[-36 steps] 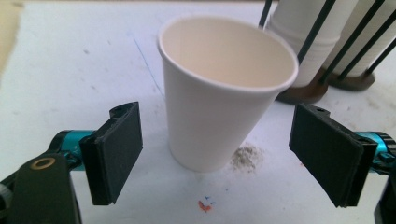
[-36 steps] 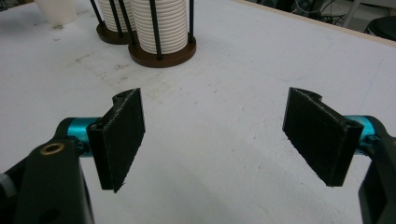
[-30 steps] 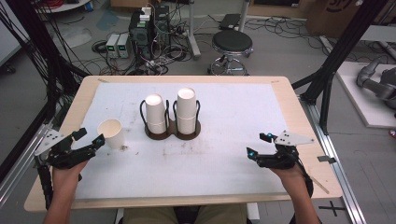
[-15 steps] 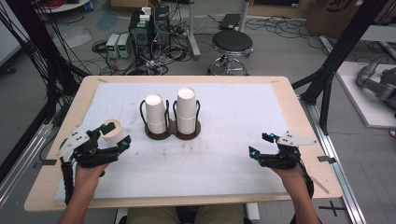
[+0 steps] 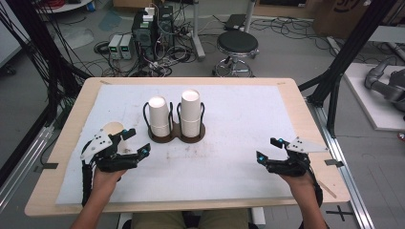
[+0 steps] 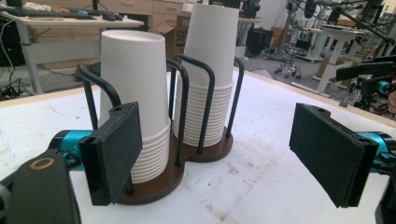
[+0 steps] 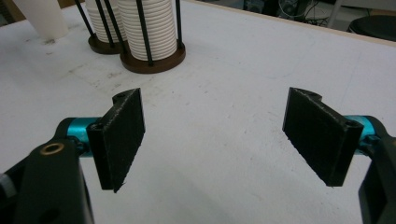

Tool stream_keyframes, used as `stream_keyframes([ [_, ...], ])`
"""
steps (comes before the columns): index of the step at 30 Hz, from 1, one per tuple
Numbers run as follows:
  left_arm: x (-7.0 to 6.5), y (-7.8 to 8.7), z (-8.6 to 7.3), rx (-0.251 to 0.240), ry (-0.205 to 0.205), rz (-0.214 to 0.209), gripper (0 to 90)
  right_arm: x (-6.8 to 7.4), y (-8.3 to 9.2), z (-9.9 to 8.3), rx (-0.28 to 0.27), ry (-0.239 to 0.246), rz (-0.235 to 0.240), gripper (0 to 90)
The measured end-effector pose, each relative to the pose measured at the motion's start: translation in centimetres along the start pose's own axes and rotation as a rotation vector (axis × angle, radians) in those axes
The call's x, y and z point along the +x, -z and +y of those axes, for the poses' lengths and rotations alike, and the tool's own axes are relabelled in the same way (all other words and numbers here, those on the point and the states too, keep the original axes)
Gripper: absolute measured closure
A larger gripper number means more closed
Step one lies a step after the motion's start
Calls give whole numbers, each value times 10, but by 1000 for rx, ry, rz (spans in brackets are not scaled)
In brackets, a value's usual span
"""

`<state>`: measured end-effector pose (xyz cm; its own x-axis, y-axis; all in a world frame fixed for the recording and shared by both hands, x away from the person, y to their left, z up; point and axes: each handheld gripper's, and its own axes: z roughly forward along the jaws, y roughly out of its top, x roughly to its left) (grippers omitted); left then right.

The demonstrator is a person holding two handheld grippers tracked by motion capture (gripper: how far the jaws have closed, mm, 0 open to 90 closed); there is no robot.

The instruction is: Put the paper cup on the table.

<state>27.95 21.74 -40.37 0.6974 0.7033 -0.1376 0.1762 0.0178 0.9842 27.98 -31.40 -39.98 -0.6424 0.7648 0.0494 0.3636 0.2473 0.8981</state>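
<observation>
White paper cups sit in two stacks in a brown wire holder near the middle of the tabletop. A single cup stands to the holder's left (partly hidden behind the left hand-held gripper). That gripper's jaws are spread with nothing between them, pointing toward the left stack. The right hand-held gripper hovers well apart over bare tabletop, jaws spread and empty too.
</observation>
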Motion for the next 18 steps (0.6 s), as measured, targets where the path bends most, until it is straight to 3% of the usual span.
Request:
stream_keyframes([
  [18, 0, 1, -4, 5, -13, -4, 179, -2, 5, -1, -16, -4, -28, 217],
])
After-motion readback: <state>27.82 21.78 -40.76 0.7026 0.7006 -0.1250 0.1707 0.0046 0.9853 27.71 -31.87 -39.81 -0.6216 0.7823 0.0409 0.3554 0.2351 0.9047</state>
